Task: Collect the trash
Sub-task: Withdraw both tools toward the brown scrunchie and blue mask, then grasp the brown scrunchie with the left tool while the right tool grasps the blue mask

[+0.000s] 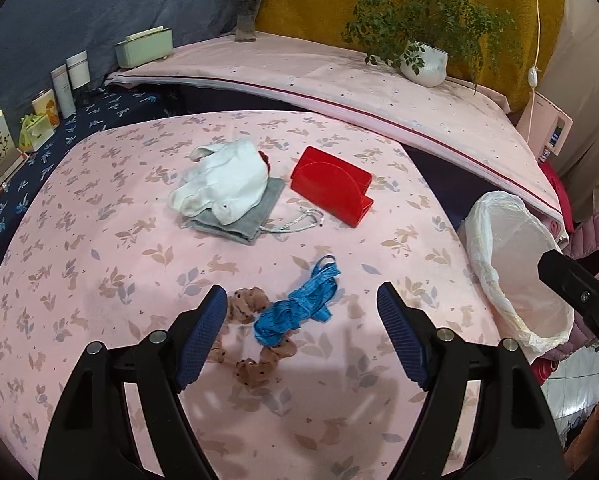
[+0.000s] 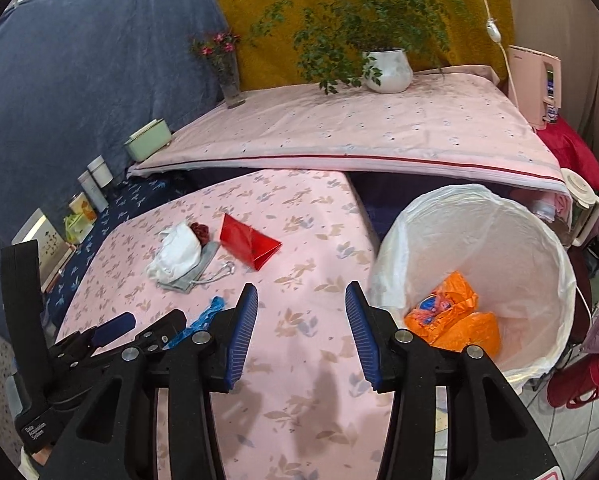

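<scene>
Blue ribbon (image 1: 295, 312) lies bunched between the left gripper (image 1: 301, 334) fingers, which stand spread and empty. Judged light, limp, easily snagged on the brown scrunchie (image 1: 251, 336) beneath; pinch its thick middle. Right gripper (image 2: 301, 334) likewise spread, empty. Bin (image 2: 499, 216) right of table (image 1: 99, 240) edge; path clear.

Count: 1 red box (image 1: 331, 190), 1 blue ribbon (image 1: 297, 308), 1 brown scrunchie (image 1: 251, 336), 1 white cloth (image 1: 223, 184), 1 grey pouch (image 1: 255, 212), 1 lined bin (image 2: 479, 280), 1 orange bag (image 2: 455, 320) inside.
</scene>
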Action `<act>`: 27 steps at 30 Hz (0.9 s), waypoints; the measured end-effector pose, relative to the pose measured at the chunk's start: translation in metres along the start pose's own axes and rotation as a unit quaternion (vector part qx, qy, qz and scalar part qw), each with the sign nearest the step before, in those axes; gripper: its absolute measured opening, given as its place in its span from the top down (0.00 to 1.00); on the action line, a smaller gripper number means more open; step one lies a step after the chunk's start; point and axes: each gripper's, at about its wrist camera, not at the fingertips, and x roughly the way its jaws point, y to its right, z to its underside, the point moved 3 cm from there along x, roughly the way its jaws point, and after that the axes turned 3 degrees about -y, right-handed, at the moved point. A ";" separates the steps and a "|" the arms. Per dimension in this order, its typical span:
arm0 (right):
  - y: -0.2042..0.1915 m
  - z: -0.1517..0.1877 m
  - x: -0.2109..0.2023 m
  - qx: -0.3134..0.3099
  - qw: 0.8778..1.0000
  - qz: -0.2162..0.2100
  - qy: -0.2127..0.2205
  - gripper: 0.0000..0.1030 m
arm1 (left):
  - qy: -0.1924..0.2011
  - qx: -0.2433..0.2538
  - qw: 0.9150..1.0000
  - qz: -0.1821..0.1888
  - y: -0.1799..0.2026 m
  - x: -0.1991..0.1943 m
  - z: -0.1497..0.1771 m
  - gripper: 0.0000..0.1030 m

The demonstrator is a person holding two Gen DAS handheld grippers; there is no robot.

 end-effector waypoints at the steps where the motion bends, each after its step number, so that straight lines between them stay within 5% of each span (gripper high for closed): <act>1: -0.005 0.002 0.002 -0.003 1.000 -0.001 -0.003 0.56 | -0.001 -0.002 1.000 -0.005 -0.006 0.001 0.002 0.29; 11: -0.047 0.020 0.037 -0.024 0.999 -0.019 -0.044 0.51 | -0.028 -0.023 0.998 -0.049 -0.064 0.019 0.024 0.28; 20: -0.078 0.034 0.077 -0.040 0.995 -0.026 -0.082 0.51 | -0.051 -0.023 0.997 -0.051 -0.083 0.038 0.034 0.29; 27: -0.084 0.036 0.105 -0.037 0.993 -0.024 -0.106 0.51 | -0.062 -0.019 0.997 -0.033 -0.079 0.052 0.035 0.49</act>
